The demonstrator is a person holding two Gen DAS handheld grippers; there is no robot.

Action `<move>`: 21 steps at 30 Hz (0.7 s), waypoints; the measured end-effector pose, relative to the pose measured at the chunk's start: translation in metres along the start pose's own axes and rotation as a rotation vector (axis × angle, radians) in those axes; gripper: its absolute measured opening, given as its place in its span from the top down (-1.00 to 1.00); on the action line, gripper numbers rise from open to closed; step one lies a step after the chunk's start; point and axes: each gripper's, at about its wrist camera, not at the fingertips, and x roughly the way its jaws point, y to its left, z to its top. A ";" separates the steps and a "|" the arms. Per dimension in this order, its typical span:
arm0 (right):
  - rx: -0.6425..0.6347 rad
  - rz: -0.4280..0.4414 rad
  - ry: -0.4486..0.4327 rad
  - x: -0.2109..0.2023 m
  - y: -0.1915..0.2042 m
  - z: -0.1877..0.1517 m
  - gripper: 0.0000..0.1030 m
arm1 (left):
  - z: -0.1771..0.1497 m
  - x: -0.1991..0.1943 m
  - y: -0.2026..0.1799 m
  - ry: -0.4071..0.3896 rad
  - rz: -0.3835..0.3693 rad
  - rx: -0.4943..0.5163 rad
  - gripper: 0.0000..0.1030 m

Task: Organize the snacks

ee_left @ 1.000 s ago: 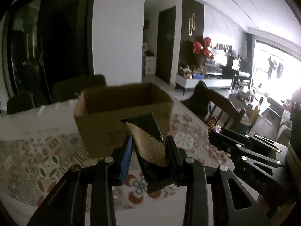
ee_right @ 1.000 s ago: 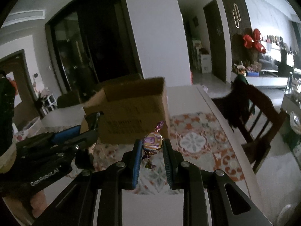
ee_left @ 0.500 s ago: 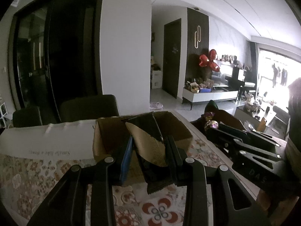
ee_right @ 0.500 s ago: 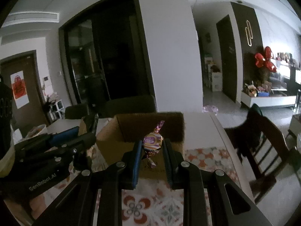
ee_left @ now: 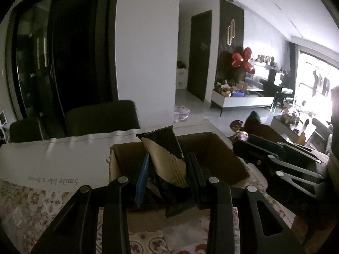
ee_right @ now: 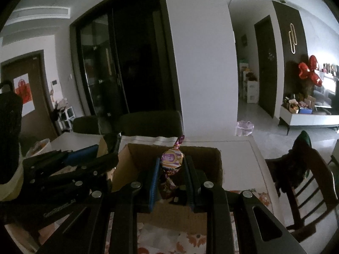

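An open cardboard box (ee_left: 222, 154) stands on the table; it also shows in the right wrist view (ee_right: 203, 158). My left gripper (ee_left: 167, 160) is shut on a black and gold snack packet (ee_left: 167, 158) and holds it over the box's near edge. My right gripper (ee_right: 170, 165) is shut on a purple wrapped candy (ee_right: 171, 159), also over the box's near edge. The right gripper shows at the right of the left wrist view (ee_left: 275, 158) with the candy (ee_left: 239, 135) at its tip. The left gripper shows at the left of the right wrist view (ee_right: 74, 169).
The table has a patterned floral cloth (ee_left: 31, 207) and a white cloth (ee_left: 53, 158) behind it. Dark chairs (ee_left: 101, 116) stand at the far side. A wooden chair (ee_right: 307, 173) stands at the right.
Both grippers have risen and moved forward towards the box, so I now look down into its open top. Both still hold their snacks.
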 end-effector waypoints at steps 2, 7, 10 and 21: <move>0.007 0.000 0.017 0.012 -0.002 0.003 0.53 | 0.002 0.011 0.004 0.014 0.005 -0.007 0.32; -0.001 -0.016 0.063 0.037 -0.006 0.008 0.52 | 0.003 0.032 0.013 0.052 0.018 -0.022 0.21; 0.016 -0.023 0.095 0.045 -0.010 0.006 0.20 | 0.001 0.033 0.012 0.050 0.039 -0.019 -0.11; 0.030 -0.087 0.098 0.020 -0.008 -0.007 -0.35 | -0.019 -0.024 0.008 -0.026 0.201 0.020 -0.68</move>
